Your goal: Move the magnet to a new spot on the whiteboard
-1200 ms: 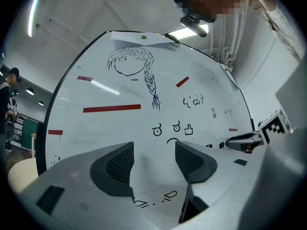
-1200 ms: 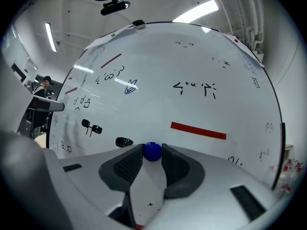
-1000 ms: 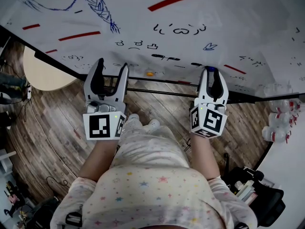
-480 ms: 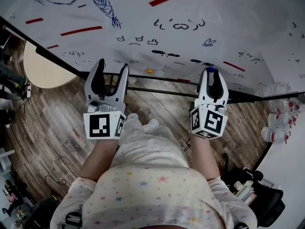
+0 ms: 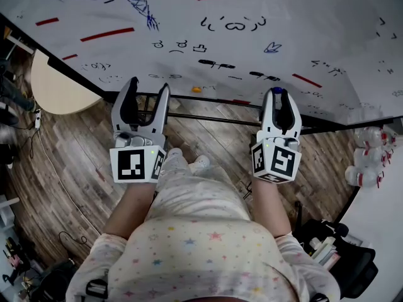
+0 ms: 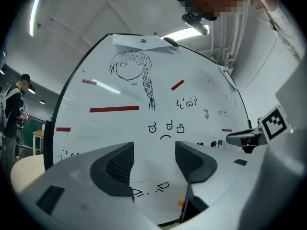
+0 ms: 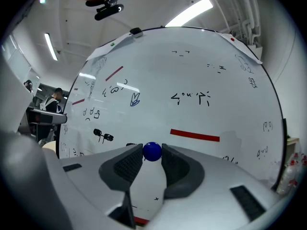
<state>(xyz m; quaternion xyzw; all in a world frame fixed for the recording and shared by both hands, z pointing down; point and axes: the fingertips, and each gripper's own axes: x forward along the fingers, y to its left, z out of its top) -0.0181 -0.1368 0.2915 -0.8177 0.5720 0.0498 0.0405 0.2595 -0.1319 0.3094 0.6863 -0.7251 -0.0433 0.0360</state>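
Between the right gripper (image 7: pixel 152 155) jaws: a blue ball magnet (image 7: pixel 152 151).
They are pinching it; the left gripper (image 6: pixel 153 159) jaws are gaping wide.

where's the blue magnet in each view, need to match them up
Head view: blue magnet right of centre, pinched at the tips of the right gripper, near the whiteboard's lower edge.
Left gripper view: magnet cannot be made out; only the right gripper shows, at the right edge.
Right gripper view: dead centre, between the jaws.
Shared landmark: short red bar.
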